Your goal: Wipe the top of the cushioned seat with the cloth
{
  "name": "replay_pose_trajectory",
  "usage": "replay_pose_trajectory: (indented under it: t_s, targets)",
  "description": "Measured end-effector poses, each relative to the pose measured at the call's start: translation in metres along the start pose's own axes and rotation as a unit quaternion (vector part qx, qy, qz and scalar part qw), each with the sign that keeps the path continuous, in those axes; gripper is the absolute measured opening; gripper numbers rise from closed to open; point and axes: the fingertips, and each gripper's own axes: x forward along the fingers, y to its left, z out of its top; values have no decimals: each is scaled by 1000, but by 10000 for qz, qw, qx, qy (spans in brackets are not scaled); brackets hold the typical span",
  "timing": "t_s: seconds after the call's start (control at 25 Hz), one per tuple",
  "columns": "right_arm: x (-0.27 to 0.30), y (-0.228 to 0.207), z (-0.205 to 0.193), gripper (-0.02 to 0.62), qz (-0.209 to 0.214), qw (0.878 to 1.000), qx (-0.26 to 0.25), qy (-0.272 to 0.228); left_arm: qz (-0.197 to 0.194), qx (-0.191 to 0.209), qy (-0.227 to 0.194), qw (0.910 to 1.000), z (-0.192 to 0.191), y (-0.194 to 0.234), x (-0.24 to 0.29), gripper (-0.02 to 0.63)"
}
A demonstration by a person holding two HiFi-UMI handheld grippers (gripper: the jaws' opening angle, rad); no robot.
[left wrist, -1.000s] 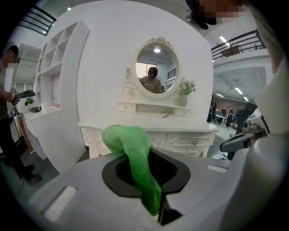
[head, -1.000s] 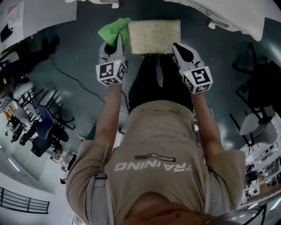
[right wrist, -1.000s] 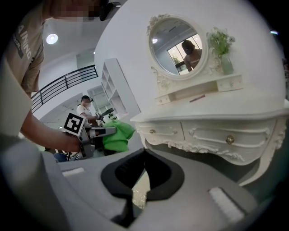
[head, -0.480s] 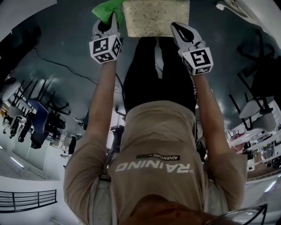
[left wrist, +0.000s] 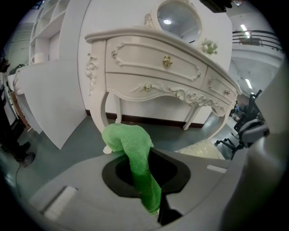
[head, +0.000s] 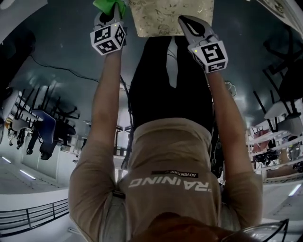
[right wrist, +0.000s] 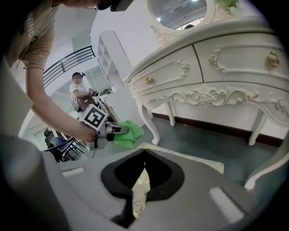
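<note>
**A:** Where does the wiping stand?

**B:** By my reading, it hasn't started. In the head view, the cream, leaf-patterned cushioned seat [head: 165, 14] sits at the top centre of the frame. The bright green terry cloth [head: 108, 4] is at the upper left, just beside the seat's left edge and not on its top.

**A:** Who has the cloth?

**B:** The left gripper [head: 110, 15] does. Its own view shows the jaws clamped on a fold of the cloth, with the rest bunched out past the tips. That bunch hangs above the dark floor [left wrist: 67, 144], with the ornate white dressing table [left wrist: 153, 67] behind.

**A:** And the other one?

**B:** The right gripper [head: 185, 22] lies over the seat's lower right corner. Its jaws are drawn together with the tips meeting. A sliver of the patterned fabric shows through the slit lower down, and I take that for the seat seen beyond it, not something pinched.

**A:** So what's left?

**B:** All of it. The cloth must come onto the cushion and sweep across the whole top.
</note>
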Motion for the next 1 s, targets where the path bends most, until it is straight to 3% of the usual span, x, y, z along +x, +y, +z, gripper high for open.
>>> replay_pose_trajectory:
  t_s: [0.2,0.44,0.68,1.0]
  targets:
    - [8,-4,-30,2,153,9996,49,244,90,-170,400,9990,-30,17,43,48]
    - [3,-32,-37,2,-73,9993,234,274,-139,-48,730,9972,-37,-2,71,48]
    - [6,-50,-36,2,-131,9993,306,187,-125,216,1075,9939,-46,-22,84,48]
    - [6,-56,-45,2,-17,9990,402,209,-137,908,1258,9878,-38,-54,81,48]
